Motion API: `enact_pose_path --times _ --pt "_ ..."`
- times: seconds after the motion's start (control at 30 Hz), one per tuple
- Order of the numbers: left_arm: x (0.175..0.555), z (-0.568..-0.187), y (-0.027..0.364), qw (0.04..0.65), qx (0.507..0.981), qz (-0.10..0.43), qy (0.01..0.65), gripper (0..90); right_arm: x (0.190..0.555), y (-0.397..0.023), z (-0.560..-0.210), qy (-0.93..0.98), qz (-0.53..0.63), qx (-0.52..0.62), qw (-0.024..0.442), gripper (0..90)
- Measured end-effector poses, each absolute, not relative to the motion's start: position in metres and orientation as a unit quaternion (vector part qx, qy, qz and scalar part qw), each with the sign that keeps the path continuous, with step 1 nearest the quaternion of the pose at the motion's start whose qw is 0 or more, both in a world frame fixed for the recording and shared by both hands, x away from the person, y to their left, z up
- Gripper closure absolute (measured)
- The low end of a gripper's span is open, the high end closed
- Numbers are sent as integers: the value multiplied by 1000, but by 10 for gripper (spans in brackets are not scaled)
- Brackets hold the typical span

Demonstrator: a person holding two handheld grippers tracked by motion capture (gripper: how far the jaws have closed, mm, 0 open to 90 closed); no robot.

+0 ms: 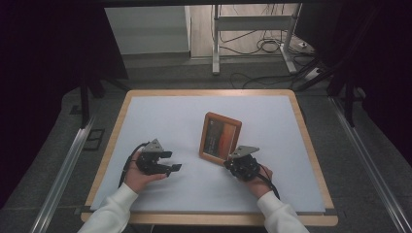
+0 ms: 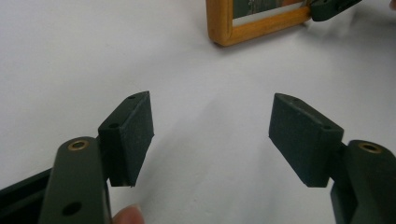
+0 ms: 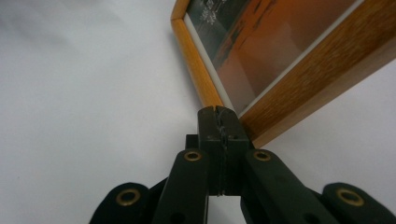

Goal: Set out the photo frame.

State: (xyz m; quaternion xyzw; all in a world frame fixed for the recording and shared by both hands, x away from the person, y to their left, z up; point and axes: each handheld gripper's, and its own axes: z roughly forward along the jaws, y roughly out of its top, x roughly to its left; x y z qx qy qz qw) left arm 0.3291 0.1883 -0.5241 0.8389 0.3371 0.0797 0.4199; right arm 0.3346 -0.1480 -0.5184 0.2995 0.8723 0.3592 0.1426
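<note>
A wooden picture frame (image 1: 220, 136) with an orange and dark picture lies on the white mat (image 1: 165, 116) near the middle of the table. My right gripper (image 1: 229, 161) is shut, its jaws pressed together with nothing visible between them. Their tips (image 3: 218, 112) sit against the frame's (image 3: 280, 51) near corner. My left gripper (image 1: 173, 161) rests left of the frame, open, with only bare mat between its pads (image 2: 212, 135). In the left gripper view the frame's corner (image 2: 261, 30) lies ahead, with the right gripper's tip (image 2: 334, 7) at its edge.
The mat covers a table with a wooden rim (image 1: 311, 155). Grey floor, metal rails (image 1: 63, 165) and cables (image 1: 265, 46) surround the table. Dark curtains hang at both sides. A hand (image 1: 138, 178) holds each gripper near the front edge.
</note>
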Motion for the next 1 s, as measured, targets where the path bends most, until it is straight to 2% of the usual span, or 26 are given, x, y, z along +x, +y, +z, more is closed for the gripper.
enact_pose_path --times 1.0 --pt "329 -525 187 417 841 80 336 300 343 -160 -518 862 359 321 156 900"
